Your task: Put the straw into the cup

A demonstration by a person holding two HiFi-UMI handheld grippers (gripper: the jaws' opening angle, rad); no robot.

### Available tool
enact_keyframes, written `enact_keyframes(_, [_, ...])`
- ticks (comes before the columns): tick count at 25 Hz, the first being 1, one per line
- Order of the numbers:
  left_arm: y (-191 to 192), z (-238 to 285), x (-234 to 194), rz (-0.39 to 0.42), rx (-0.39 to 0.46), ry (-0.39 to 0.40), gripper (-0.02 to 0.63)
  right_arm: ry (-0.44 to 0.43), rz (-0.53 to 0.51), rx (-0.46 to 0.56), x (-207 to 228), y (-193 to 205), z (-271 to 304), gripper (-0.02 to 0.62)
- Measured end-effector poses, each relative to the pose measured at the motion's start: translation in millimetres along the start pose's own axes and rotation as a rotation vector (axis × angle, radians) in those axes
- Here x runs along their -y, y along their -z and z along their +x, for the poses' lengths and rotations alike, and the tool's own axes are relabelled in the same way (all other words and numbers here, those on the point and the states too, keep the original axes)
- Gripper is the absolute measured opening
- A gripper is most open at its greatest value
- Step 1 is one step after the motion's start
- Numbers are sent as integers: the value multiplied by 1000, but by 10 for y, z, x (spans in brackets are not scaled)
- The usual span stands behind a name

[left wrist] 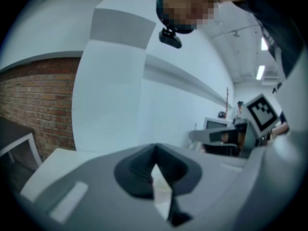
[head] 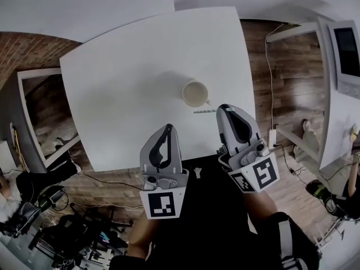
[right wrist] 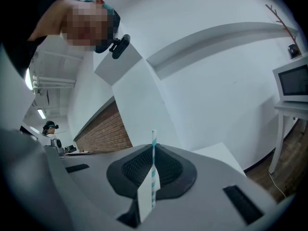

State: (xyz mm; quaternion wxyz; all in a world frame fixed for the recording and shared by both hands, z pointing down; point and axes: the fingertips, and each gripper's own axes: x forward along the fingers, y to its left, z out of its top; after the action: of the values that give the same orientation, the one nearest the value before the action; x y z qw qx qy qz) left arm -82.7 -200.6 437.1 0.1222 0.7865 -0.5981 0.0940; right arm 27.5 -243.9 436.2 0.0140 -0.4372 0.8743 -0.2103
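1 step looks done: the teal-striped straw (right wrist: 154, 167) is clamped between the closed jaws of the right gripper (head: 224, 109). It pokes out sideways just beside the cup (head: 195, 93) on the white table (head: 112, 83). None of it is inside the cup yet, so tipping it upright and lowering it in remain. The left gripper (head: 167, 128) hangs near the table's edge, jaws together on nothing.

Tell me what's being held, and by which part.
The right gripper clamps the straw near one end; the left gripper holds nothing.
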Motion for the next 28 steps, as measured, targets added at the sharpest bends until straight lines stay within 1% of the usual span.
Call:
enact_keyframes(12, [125,226,-78,-16,-36,-2,5,10,25,3,201,63,285,15])
enact_keyframes(17, [150,281,-54,-19,-39,-5,5,10,44,-16,288,179,321,15])
enact_keyframes(22, [159,327,-200,-25,-51,-11,5,21,73,-26,304,310,498,15])
enact_keyframes(28, [174,336,-231,-33,-60,-23,5,37,84,-31,387,446,565,15])
